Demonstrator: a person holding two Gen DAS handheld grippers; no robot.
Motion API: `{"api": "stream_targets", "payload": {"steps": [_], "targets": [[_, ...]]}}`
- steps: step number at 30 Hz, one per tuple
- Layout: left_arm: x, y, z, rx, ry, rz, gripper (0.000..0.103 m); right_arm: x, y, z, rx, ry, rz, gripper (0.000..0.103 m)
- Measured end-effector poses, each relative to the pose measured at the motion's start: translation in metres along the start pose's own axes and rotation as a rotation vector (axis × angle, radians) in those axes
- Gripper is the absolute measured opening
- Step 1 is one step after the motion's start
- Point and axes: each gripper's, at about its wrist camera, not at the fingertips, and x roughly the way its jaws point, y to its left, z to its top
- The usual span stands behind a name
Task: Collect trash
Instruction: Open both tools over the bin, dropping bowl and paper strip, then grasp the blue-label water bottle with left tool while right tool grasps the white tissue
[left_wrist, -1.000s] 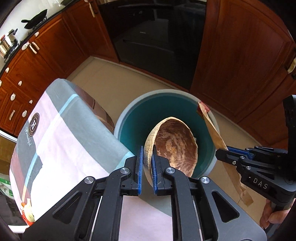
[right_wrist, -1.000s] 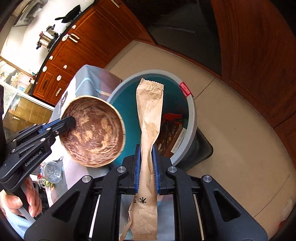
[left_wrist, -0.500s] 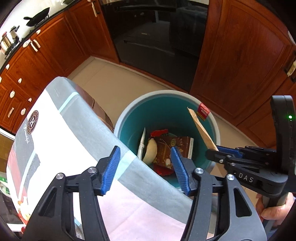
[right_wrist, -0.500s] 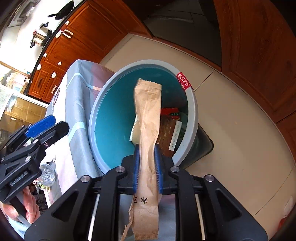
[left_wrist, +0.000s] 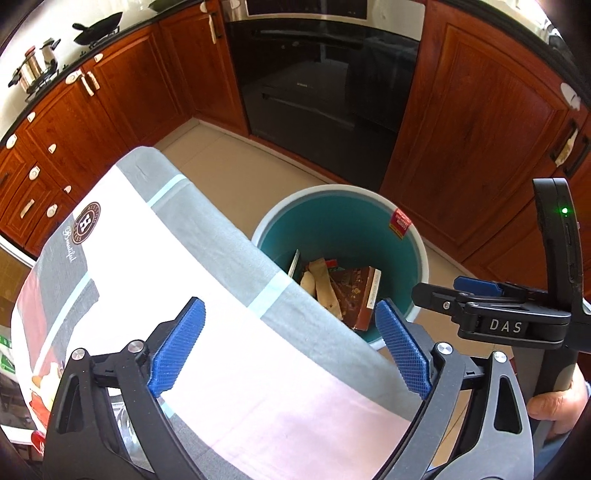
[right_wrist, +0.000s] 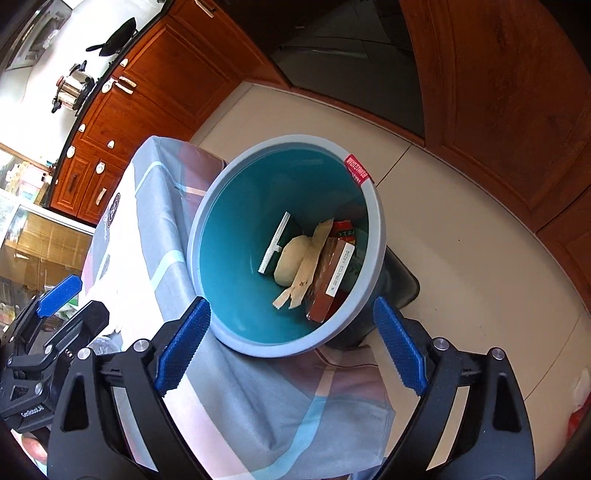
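Both hand-held grippers, left (left_wrist: 291, 349) and right (right_wrist: 291, 349), we are holding spread wide and empty above the bin (right_wrist: 375, 206), where the paper wrapper (right_wrist: 308, 264) is lying among other trash.

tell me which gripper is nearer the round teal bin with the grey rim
Right, though only slightly. The right gripper hangs open right over the teal bin's grey rim; the left gripper is open over the tablecloth beside it.

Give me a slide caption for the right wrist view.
Open right gripper above the teal bin, paper sleeve inside.
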Motion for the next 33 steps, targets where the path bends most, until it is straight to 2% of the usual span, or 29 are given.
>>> {"api": "stream_targets", "payload": {"steps": [8,14,17,25,33], "targets": [[-0.031,0.018,-0.022,-0.04,-0.044,-0.006,0.097,-0.021,0.03,-0.017,-0.069,-0.021,-0.013,0.088],[-0.054,0.044,-0.045,-0.082,-0.081,-0.006,0.098,-0.035,0.071,-0.031,-0.147,-0.039,-0.005,0.089],[-0.067,0.061,-0.06,-0.105,-0.097,0.004,0.099,-0.037,0.097,-0.041,-0.197,-0.038,-0.001,0.091],[-0.091,0.128,-0.107,-0.226,-0.109,0.037,0.099,-0.026,0.179,-0.07,-0.348,0.001,0.016,0.091],[-0.106,0.197,-0.168,-0.356,-0.095,0.086,0.099,0.005,0.272,-0.095,-0.55,0.057,0.039,0.091]]}}
